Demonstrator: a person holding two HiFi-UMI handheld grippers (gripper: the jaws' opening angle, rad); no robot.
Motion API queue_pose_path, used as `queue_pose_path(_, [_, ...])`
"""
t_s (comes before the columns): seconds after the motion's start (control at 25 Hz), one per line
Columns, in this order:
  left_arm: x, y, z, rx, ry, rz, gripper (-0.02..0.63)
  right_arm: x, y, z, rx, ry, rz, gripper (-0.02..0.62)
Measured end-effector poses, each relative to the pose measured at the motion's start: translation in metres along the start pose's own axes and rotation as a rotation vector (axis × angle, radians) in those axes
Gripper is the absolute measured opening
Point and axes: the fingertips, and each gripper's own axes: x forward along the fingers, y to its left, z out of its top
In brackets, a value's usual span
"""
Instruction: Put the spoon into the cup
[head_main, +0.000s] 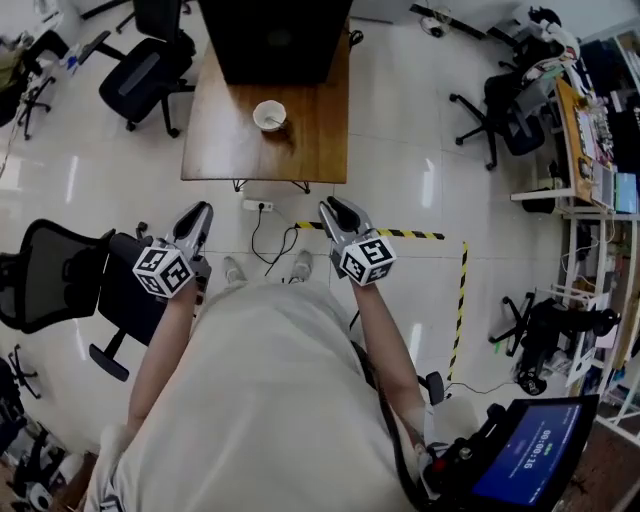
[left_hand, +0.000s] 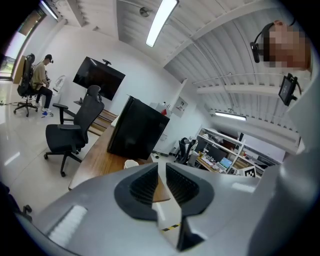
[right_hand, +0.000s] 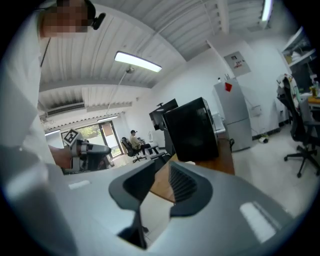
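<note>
- My left gripper (head_main: 200, 212) and right gripper (head_main: 333, 208) each have their jaws a narrow gap apart and hold nothing. Both are well short of the table (head_main: 320, 150).
- The cup (head_main: 269, 115) sits mid-table. I can't make out the spoon, so I'd close in first and find it.
- A chair (head_main: 60, 275) and a floor cable (head_main: 268, 238) lie near my path.

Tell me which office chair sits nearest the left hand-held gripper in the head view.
The black mesh-back chair at the view's left edge, right beside the left hand-held gripper. The rest stand farther off, up the view or far right.
</note>
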Motion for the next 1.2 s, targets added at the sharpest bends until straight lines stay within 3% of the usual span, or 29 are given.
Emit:
queue_pose_path(0.08, [-0.004,0.005,0.011,0.015,0.006,-0.010,0.026,0.009,0.015,0.003,0.000,0.003,0.030,0.080])
queue_pose_path(0.16, [-0.001,0.002,0.015,0.042,0.021,-0.027,0.026,0.012,0.029,0.004,-0.067,0.014,0.050,0.084])
queue_pose_path(0.28, [0.015,0.003,0.023,0.100,0.041,-0.064,0.034,0.026,0.037,0.001,-0.171,0.029,0.036,0.089])
queue_pose_path(0.4, [0.018,0.004,0.030,0.131,0.037,-0.092,0.037,0.041,0.047,0.000,-0.205,0.040,0.025,0.124])
queue_pose_path(0.48, [0.017,0.002,0.029,0.135,0.030,-0.105,0.037,0.044,0.053,0.004,-0.189,0.023,0.028,0.129])
queue_pose_path(0.72, [0.020,-0.007,0.011,0.153,0.055,-0.110,0.037,0.027,0.030,0.037,0.007,-0.108,0.003,0.129])
queue_pose_path(1.0, [0.035,-0.024,-0.004,0.181,0.061,-0.121,0.037,-0.007,0.002,0.057,0.002,-0.138,-0.044,0.127])
queue_pose_path(1.2, [0.029,-0.024,-0.004,0.209,0.070,-0.126,0.038,-0.008,0.002,0.031,0.025,-0.096,-0.057,0.127])
